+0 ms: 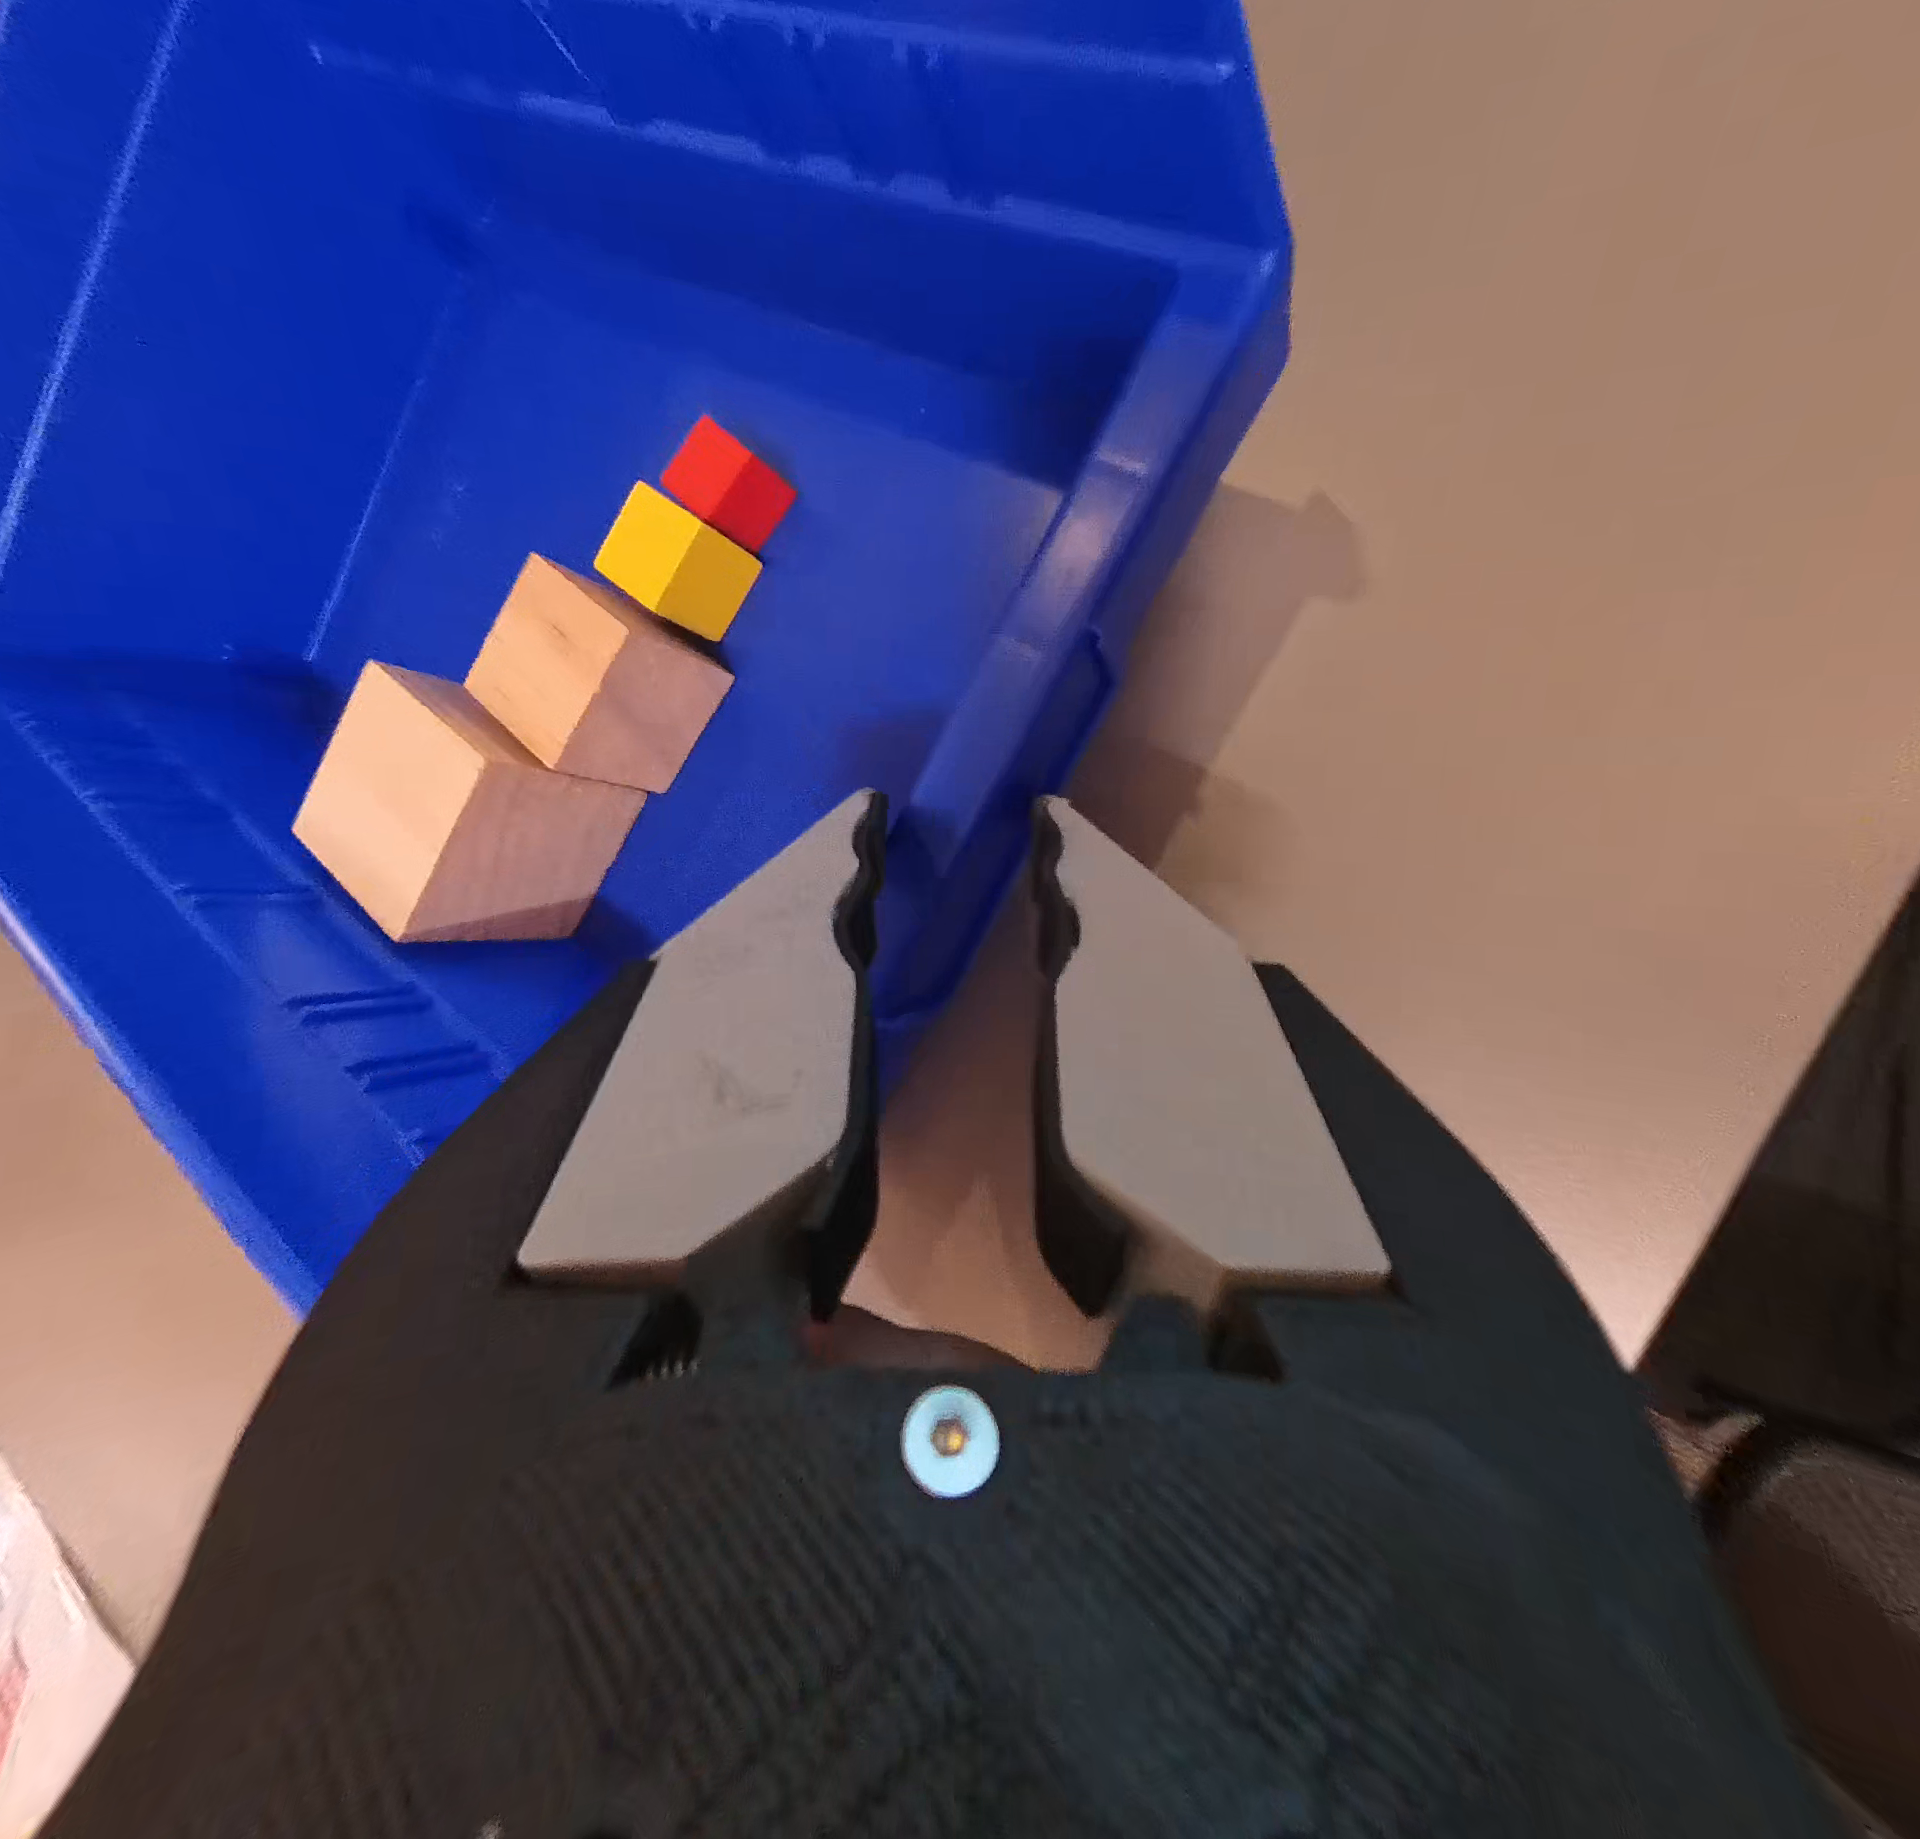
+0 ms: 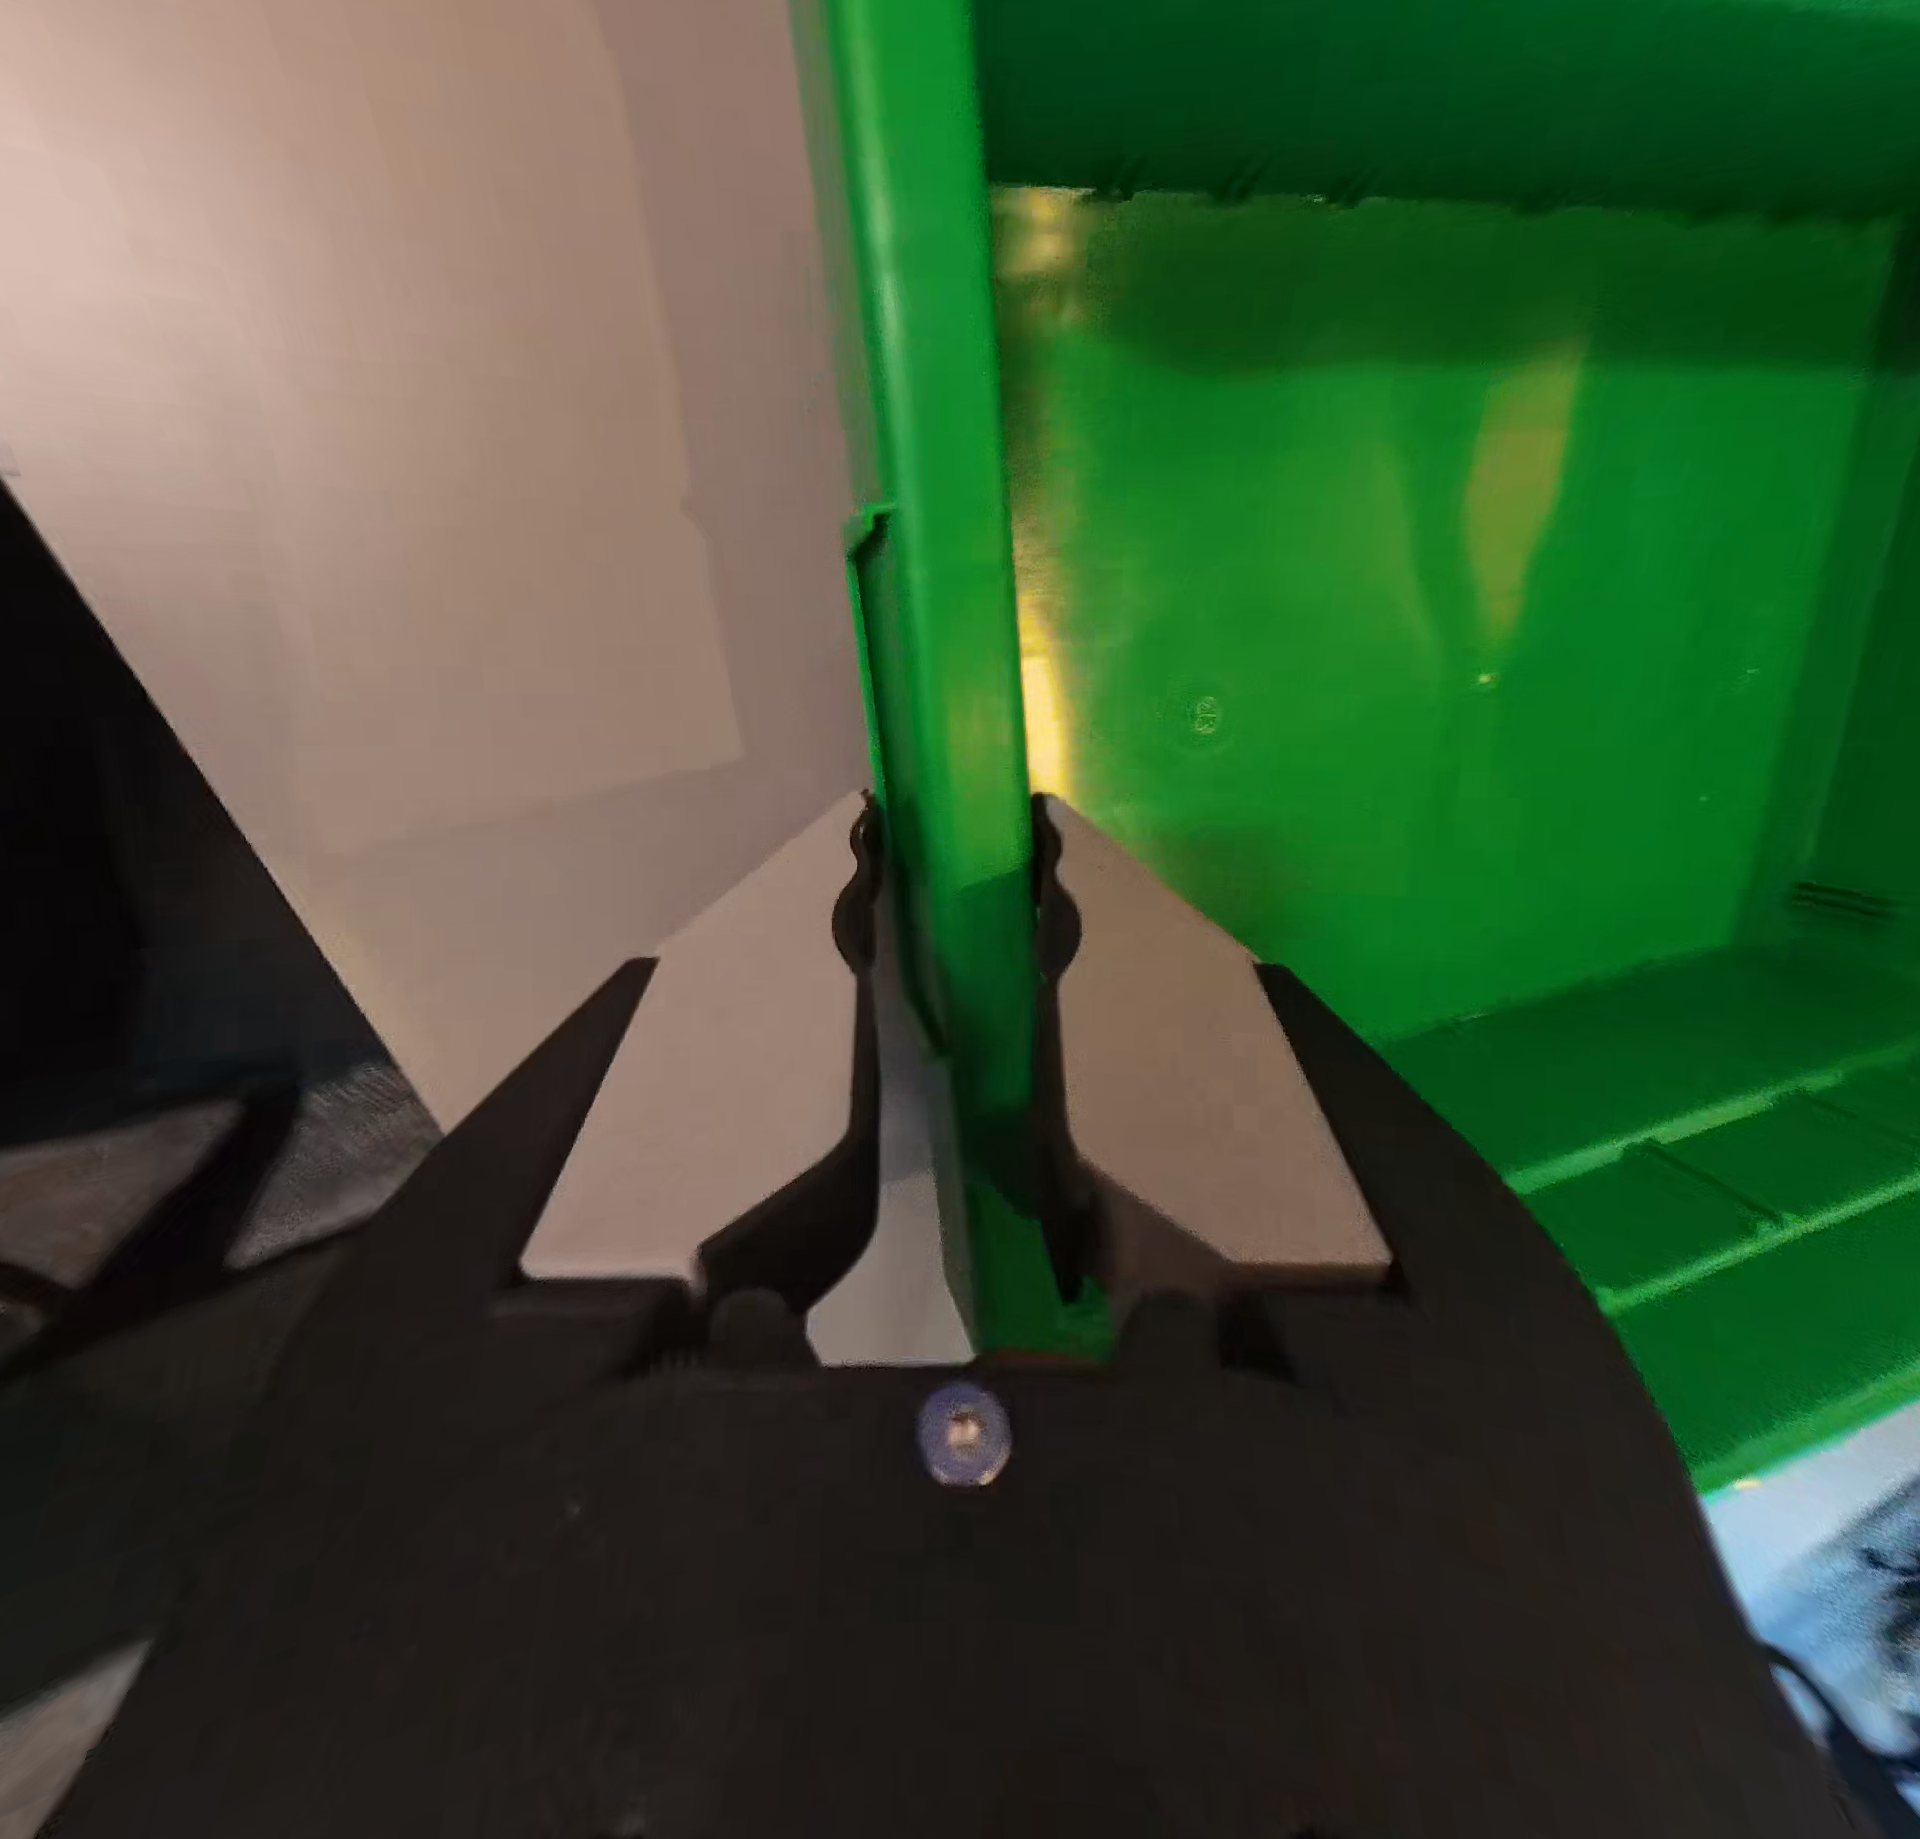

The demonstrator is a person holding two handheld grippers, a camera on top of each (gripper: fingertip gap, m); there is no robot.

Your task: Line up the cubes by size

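in the left wrist view my left gripper (image 1: pixel 956 833) is released and holds nothing, just above the corner wall of the blue bin (image 1: pixel 1195 387), where the big wooden cube (image 1: pixel 457 813), smaller wooden cube (image 1: pixel 592 672), yellow cube (image 1: pixel 681 558) and red cube (image 1: pixel 732 485) touch in one diagonal row. in the right wrist view my right gripper (image 2: pixel 956 833) is clenched on the side wall of the green bin (image 2: pixel 914 439), which stands on the pale tabletop (image 2: pixel 416 439).

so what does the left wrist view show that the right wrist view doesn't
Only the left wrist view shows the blue bin holding four cubes in a row by size: large wooden cube, smaller wooden cube, yellow cube, red cube. The left gripper is open and empty there. Only the right wrist view shows the green bin, whose wall the right gripper straddles. Both show the pale tabletop.
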